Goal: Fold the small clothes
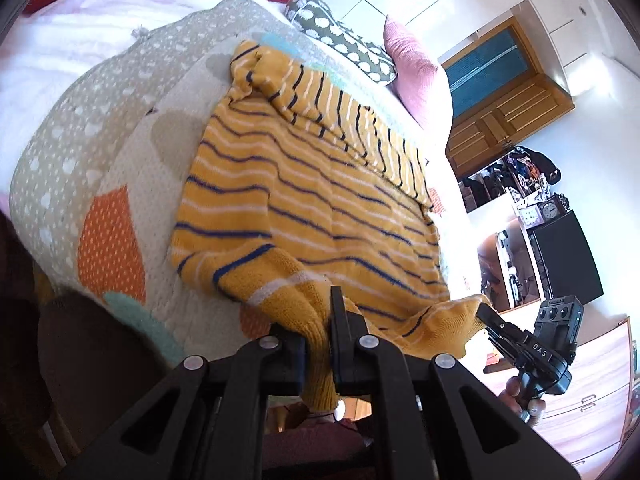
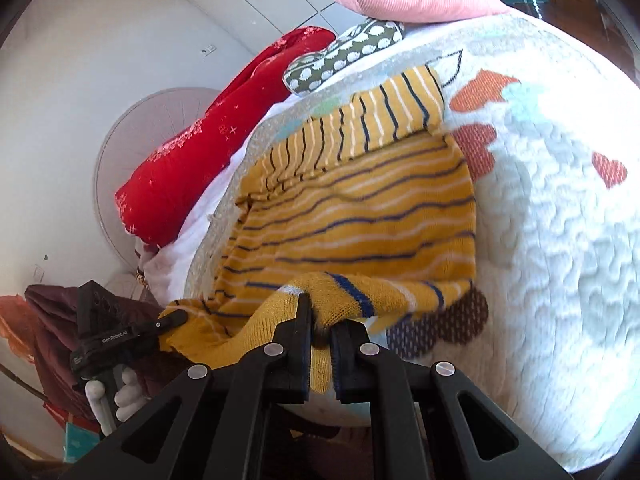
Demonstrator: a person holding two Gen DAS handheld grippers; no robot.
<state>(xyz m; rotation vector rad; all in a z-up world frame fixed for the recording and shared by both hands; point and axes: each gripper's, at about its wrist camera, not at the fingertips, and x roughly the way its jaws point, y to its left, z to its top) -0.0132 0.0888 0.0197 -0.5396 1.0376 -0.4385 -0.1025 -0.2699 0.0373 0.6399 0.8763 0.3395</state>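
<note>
A mustard-yellow knitted sweater with navy and white stripes lies spread on a patterned bed blanket, one sleeve folded across its far end. My left gripper is shut on the sweater's near edge, and the knit bunches between its jaws and hangs down. In the right wrist view the same sweater shows, with my right gripper shut on the other near corner. Each gripper shows in the other's view: the right gripper pinches a yellow corner, and so does the left gripper. The near hem is lifted off the bed.
At the far end of the bed lie a pink pillow, a green dotted cushion and a red cushion. A wooden door and a pale dresser stand to the right. A dark garment lies at the left.
</note>
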